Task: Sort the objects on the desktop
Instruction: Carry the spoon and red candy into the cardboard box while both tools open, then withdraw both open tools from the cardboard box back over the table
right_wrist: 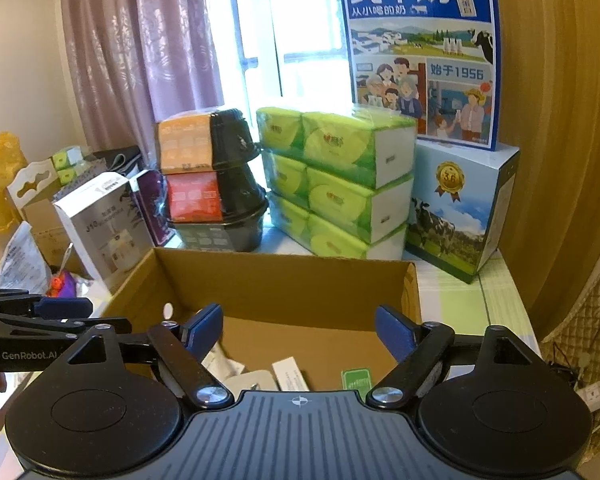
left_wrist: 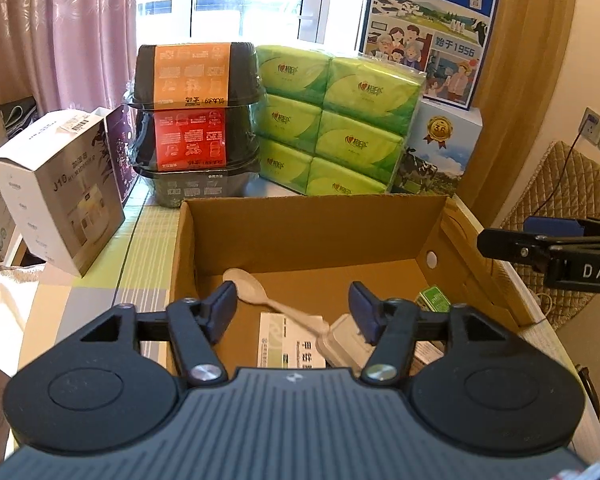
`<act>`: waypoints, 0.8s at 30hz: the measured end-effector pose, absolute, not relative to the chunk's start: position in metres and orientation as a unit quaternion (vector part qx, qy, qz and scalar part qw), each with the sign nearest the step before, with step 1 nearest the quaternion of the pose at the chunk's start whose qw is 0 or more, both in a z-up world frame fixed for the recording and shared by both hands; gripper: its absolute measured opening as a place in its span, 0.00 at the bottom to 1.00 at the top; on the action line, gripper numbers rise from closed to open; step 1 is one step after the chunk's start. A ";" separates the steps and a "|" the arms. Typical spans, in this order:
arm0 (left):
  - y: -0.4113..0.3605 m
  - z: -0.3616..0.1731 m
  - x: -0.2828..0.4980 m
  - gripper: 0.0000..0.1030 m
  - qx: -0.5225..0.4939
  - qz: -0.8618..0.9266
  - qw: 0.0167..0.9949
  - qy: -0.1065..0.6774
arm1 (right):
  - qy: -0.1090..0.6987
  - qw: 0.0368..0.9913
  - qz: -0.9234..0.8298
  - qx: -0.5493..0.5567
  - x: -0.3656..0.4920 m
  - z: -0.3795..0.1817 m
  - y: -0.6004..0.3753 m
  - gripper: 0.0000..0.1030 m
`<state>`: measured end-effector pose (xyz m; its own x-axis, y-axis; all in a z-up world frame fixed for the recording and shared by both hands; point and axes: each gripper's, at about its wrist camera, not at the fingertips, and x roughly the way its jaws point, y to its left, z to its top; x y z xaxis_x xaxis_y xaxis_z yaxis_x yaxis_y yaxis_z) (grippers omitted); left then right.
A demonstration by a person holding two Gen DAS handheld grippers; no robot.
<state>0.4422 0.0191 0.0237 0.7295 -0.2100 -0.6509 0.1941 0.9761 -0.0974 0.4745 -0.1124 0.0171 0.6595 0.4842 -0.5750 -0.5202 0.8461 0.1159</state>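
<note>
A pink curtain (right_wrist: 140,52) hung beside the bright window, and below it the checked tabletop (left_wrist: 100,276) carried an open cardboard box (left_wrist: 312,232). Both tongs hovered over that box: the left gripper (left_wrist: 292,308) stood wide apart and empty, and the right gripper (right_wrist: 298,332) likewise gaped with nothing between its pads. Inside the box lay one pale spoon (left_wrist: 256,292), one white card (left_wrist: 288,344), one clear plastic case (left_wrist: 340,344) and one small green packet (left_wrist: 434,298). Behind the box stood three stacked black bowls (left_wrist: 198,120) and one wrapped tissue pack (left_wrist: 336,120) showing six bundles. I judged it best to withdraw upward, clear of the walls, before fetching anything else.
</note>
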 end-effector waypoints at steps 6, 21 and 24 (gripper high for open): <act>0.025 0.036 0.408 0.71 -0.002 -0.110 0.930 0.351 | 0.307 0.906 0.288 -0.033 0.439 0.027 -0.123 0.90; 0.037 0.028 0.284 0.98 0.023 -0.132 0.920 0.368 | 0.350 0.883 0.308 -0.054 0.331 0.010 -0.173 0.98; 0.043 0.022 0.261 0.98 0.028 -0.134 0.916 0.377 | 0.355 0.880 0.309 -0.062 0.312 0.005 -0.181 0.98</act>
